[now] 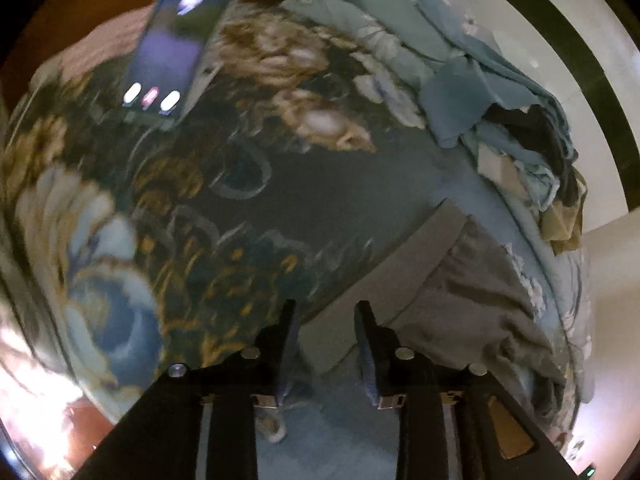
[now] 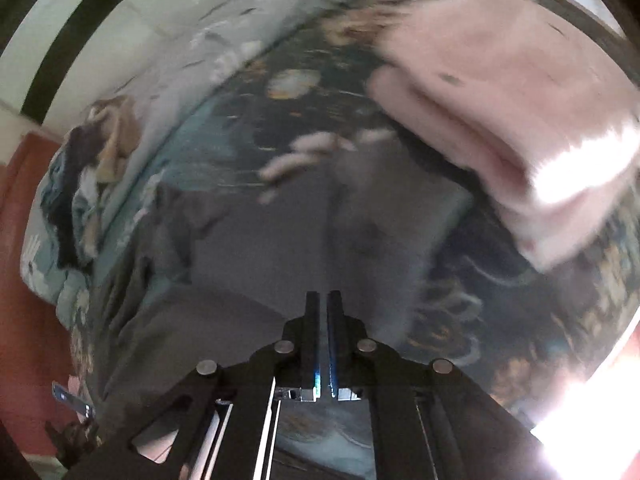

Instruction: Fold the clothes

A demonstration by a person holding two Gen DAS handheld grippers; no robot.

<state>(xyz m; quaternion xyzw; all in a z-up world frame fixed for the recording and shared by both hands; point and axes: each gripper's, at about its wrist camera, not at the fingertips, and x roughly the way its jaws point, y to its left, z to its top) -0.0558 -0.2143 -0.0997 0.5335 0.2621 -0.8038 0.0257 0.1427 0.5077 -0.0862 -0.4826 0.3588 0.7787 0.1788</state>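
Note:
A grey garment (image 1: 452,280) lies on a dark floral bedspread (image 1: 224,208). In the left wrist view my left gripper (image 1: 326,312) is open and empty, its fingers just over the garment's near left edge. In the right wrist view the same grey garment (image 2: 248,248) spreads ahead of my right gripper (image 2: 324,298). Its jaws are closed with only a thin slit between them, and the frame is blurred, so I cannot tell whether cloth is pinched.
A phone (image 1: 180,40) leans upright on the bed at the back. A heap of blue, black and tan clothes (image 1: 528,152) lies at the bed's right side. A folded pink garment (image 2: 504,120) sits ahead right. A light blue floral quilt (image 1: 392,12) lies behind.

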